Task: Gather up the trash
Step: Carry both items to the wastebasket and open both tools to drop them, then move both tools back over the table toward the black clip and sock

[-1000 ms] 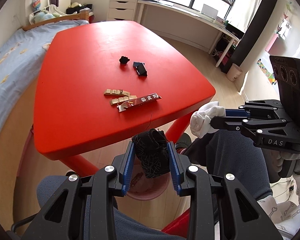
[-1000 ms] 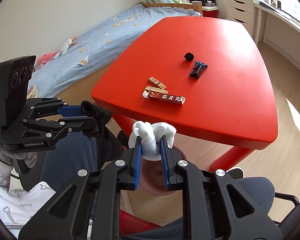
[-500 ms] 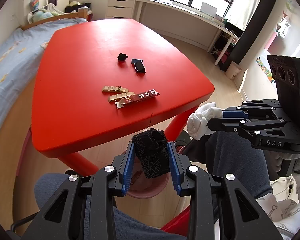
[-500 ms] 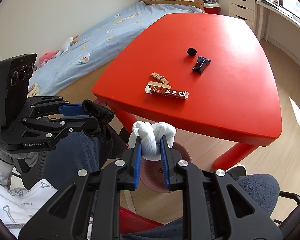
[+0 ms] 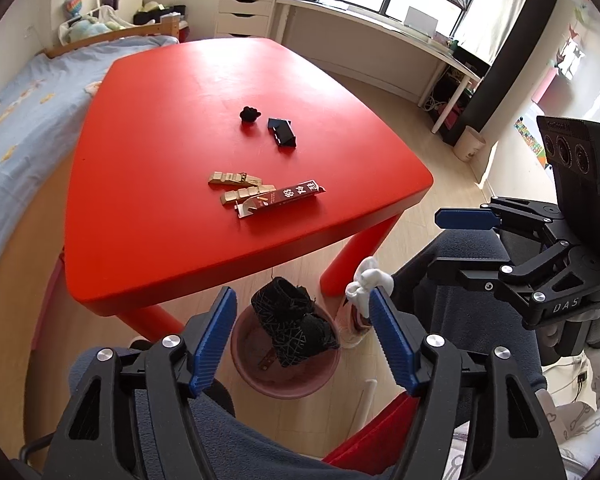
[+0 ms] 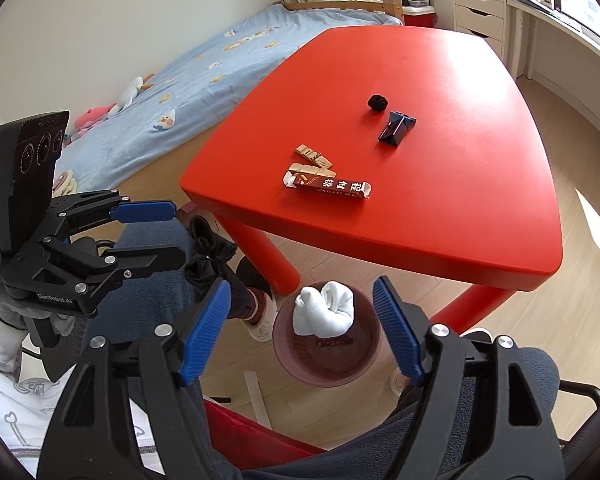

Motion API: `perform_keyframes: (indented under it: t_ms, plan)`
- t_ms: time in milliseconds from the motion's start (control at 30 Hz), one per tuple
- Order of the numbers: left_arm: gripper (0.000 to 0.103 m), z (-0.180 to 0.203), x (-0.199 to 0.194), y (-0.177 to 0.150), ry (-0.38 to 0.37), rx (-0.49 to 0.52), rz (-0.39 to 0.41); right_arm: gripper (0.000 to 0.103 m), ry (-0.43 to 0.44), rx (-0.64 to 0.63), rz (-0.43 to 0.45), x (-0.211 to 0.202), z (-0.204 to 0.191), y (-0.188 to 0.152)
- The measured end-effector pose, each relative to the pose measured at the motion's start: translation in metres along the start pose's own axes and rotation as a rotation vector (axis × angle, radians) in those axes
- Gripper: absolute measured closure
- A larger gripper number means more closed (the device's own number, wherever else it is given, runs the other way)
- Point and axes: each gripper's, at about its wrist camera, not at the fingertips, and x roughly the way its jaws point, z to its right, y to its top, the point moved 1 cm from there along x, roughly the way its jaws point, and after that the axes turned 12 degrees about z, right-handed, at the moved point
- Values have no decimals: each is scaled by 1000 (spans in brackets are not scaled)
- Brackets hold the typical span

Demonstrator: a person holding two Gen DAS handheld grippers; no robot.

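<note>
Both grippers hang over a pink round bin point(image 5: 256, 380) point(image 6: 288, 364) on the floor by the red table point(image 5: 172, 92) point(image 6: 440, 64). My left gripper point(image 5: 304, 340) point(image 6: 160, 236) is opening; a black crumpled wad point(image 5: 292, 328) point(image 6: 210, 252) sits loose between its blue pads, touching neither. My right gripper point(image 6: 300, 332) point(image 5: 456, 248) is opening too, and a white wad point(image 6: 326, 314) point(image 5: 366, 284) drops free above the bin. On the table lie a brown wrapper box point(image 5: 284, 198) point(image 6: 328, 184), wooden clothespins point(image 5: 236, 178), a small black ball point(image 5: 250, 114) and a black folded piece point(image 5: 282, 132).
The person's knees in dark trousers point(image 5: 460, 272) flank the bin, with a red chair seat point(image 6: 252, 428) below. A bed point(image 6: 204, 60) lies beyond the table, a white desk point(image 5: 380, 28) and drawers point(image 5: 244, 8) stand under the window, and a pale basket point(image 5: 470, 148) sits on the floor.
Both grippers have gone from shut to wide apart. The black wad and the white wad have come loose from the pads and sunk toward the bin.
</note>
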Motion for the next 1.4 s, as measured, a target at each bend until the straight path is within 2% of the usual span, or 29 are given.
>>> perform_keyframes:
  t_ms: [33,67,267,1133,1400]
  plan:
    - [18,-1,-1,0,-4,-7,7,12,-7,4,2,0,1,0]
    - [15,-2,-2,1,-7,-14,8,11,-9,8,5,-1,2,0]
    - [9,-7,-2,2,12,-33,14,6,-19,26,0,0,6,-1]
    - [8,-15,-2,10,12,-68,18,4,-41,63,-8,3,15,5]
    - [8,-25,4,41,13,-63,58,4,-56,59,15,7,24,27]
